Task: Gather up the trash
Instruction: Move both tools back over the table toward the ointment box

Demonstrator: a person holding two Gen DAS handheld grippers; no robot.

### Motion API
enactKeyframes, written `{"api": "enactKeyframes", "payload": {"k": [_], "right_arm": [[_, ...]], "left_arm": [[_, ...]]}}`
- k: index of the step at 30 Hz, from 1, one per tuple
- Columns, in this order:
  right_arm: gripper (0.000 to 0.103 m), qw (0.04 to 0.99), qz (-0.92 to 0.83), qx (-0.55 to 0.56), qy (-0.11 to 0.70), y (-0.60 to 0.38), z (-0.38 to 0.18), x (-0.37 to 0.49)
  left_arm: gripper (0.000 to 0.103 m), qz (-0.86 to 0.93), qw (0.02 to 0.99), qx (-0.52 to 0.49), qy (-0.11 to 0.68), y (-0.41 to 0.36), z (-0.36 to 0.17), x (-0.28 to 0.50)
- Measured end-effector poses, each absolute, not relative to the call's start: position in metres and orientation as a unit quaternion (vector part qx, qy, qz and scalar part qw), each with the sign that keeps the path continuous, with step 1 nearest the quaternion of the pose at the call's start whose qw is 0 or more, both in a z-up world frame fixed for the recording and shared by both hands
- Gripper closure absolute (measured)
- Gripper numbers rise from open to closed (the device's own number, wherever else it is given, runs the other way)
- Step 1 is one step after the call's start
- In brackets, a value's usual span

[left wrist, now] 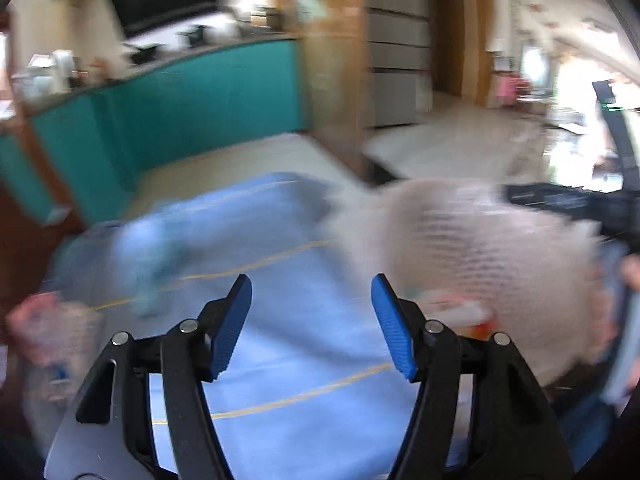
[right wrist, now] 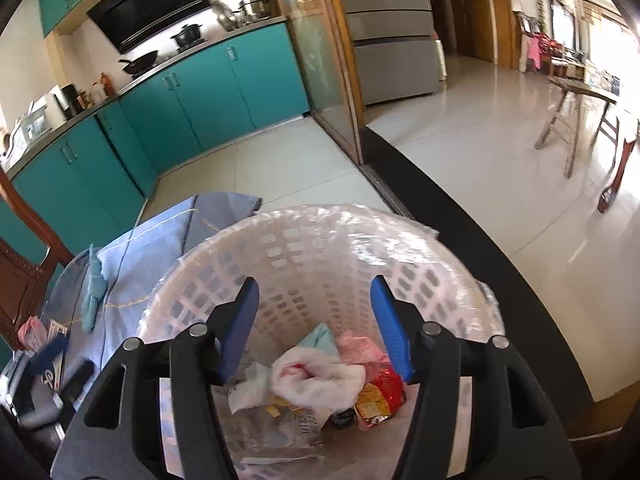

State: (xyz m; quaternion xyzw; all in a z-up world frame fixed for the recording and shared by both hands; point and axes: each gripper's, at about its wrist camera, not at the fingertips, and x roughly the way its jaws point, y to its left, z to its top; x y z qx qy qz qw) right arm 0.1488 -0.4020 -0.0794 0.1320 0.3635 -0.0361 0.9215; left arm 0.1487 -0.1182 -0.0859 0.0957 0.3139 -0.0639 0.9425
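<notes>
In your left wrist view, blurred, your left gripper (left wrist: 311, 322) is open and empty over the blue cloth (left wrist: 288, 344), the white basket (left wrist: 480, 264) to its right. In your right wrist view, your right gripper (right wrist: 314, 326) gapes empty above the basket (right wrist: 320, 248), crumpled wrappers (right wrist: 320, 380) lying inside.

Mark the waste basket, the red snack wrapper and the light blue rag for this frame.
waste basket (right wrist: 320, 248): right wrist view, inner lattice wall.
red snack wrapper (right wrist: 384, 390): right wrist view, crumpled middle, inside the basket.
light blue rag (right wrist: 93, 292): right wrist view, its middle, lying on the blue cloth.
</notes>
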Motion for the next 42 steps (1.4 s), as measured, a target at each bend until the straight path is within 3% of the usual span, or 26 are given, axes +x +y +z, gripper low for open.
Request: {"api": "enactKeyframes", "payload": {"k": [6,11,13,15,22,31,34,35,36,37,42], "right_arm": [[0.045,0.926,0.012,0.093,0.365,-0.359,-0.076,0.155],[0.044,0.926,0.082,0.049,0.365,-0.302,-0.074,0.163],[0.041,0.922,0.113,0.041,0.369,-0.28,-0.074,0.168],[0.041,0.916,0.14,0.031,0.375,-0.256,-0.075,0.173],[0.041,0.912,0.168,-0.002,0.373,-0.203,-0.074,0.19],[0.041,0.894,0.171,0.047,0.411,-0.197,-0.088,0.206],[0.041,0.888,0.181,0.041,0.421,-0.187,-0.092,0.21],[0.041,0.885,0.187,0.038,0.426,-0.182,-0.094,0.211],[0.04,0.881,0.194,0.036,0.43,-0.176,-0.095,0.213],[0.04,0.878,0.199,0.035,0.434,-0.172,-0.096,0.214],[0.04,0.855,0.243,0.054,0.455,-0.139,-0.104,0.238]], "left_arm": [[0.04,0.154,0.916,0.162,0.332,-0.007,-0.094,0.173],[0.04,0.201,0.893,0.2,0.348,0.031,-0.114,0.194],[0.051,0.198,0.886,0.228,0.353,0.031,-0.124,0.202],[0.094,0.193,0.881,0.232,0.365,0.033,-0.129,0.21],[0.099,0.119,0.915,0.207,0.326,0.012,-0.126,0.173],[0.098,-0.032,0.93,0.175,0.322,-0.042,-0.138,0.129],[0.09,-0.037,0.927,0.177,0.328,-0.043,-0.142,0.125],[0.068,-0.032,0.927,0.177,0.328,-0.041,-0.142,0.129],[0.038,-0.024,0.929,0.176,0.325,-0.039,-0.141,0.128],[0.03,-0.011,0.934,0.173,0.313,-0.033,-0.139,0.125],[0.027,0.032,0.93,0.202,0.305,-0.02,-0.137,0.114]]}}
